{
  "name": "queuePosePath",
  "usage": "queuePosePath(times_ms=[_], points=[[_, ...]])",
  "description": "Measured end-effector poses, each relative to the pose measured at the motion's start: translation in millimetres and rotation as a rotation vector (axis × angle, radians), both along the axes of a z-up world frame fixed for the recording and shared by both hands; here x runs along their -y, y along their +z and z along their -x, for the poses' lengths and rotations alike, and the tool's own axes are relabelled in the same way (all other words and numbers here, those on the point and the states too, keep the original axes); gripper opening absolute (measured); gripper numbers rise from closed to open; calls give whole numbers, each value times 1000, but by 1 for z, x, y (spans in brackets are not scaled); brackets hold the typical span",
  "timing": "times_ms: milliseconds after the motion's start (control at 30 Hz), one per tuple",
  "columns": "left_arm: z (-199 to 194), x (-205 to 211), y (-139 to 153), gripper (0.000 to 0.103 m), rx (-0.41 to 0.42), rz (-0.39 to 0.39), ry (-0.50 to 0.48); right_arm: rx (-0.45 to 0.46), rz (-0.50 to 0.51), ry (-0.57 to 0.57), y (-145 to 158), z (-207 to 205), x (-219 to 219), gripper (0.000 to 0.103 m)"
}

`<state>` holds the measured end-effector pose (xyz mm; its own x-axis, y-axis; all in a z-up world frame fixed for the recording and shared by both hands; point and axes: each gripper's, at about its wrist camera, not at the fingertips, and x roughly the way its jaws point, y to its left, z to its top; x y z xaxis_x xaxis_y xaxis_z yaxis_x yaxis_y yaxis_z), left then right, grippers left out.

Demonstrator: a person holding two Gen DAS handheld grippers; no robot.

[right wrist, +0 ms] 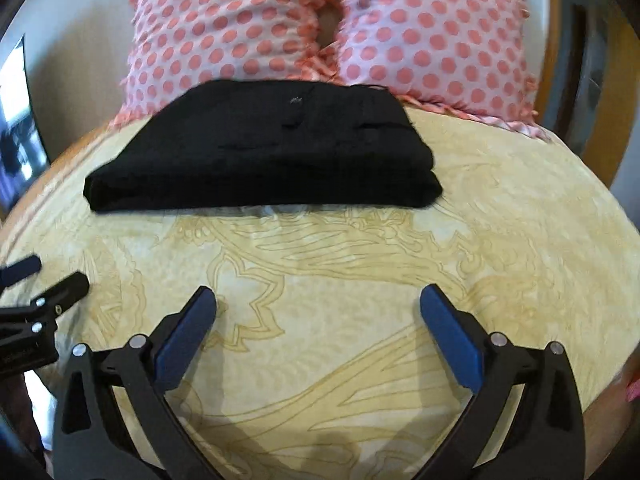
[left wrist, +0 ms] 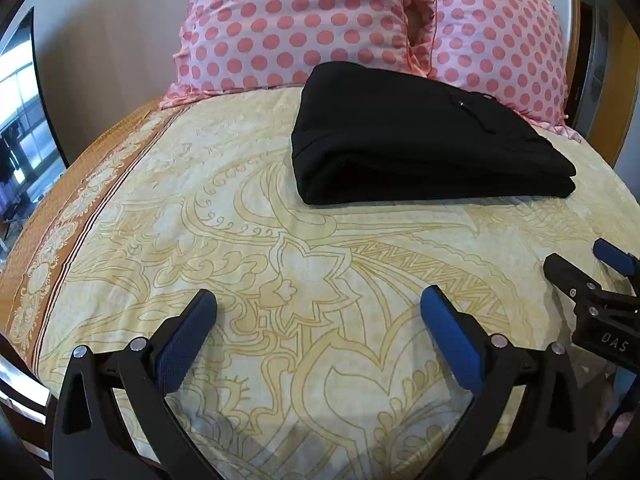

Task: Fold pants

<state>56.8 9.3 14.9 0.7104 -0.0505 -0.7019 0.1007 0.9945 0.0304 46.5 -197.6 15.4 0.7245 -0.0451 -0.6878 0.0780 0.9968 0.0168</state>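
Observation:
The black pants (left wrist: pixel 420 140) lie folded into a thick rectangle on the bed, just in front of the pillows; they also show in the right wrist view (right wrist: pixel 264 152). My left gripper (left wrist: pixel 318 304) is open and empty, well short of the pants, above the bedsheet. My right gripper (right wrist: pixel 318 304) is open and empty too, equally far back. The right gripper's fingers (left wrist: pixel 572 276) show at the right edge of the left wrist view, and the left gripper's fingers (right wrist: pixel 60 292) show at the left edge of the right wrist view.
A yellow patterned bedsheet (left wrist: pixel 280 240) with an orange border (left wrist: pixel 52 240) covers the bed. Two pink polka-dot pillows (left wrist: pixel 296 20) (left wrist: pixel 500 40) stand against the wooden headboard (left wrist: pixel 576 20). A window (left wrist: pixel 20 120) is at the left.

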Motion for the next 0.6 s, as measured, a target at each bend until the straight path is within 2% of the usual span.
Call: queuePosePath(times_ms=[600], points=[[2,0,-1,102,29,2,4,12,0,-14,0,0,0,101]])
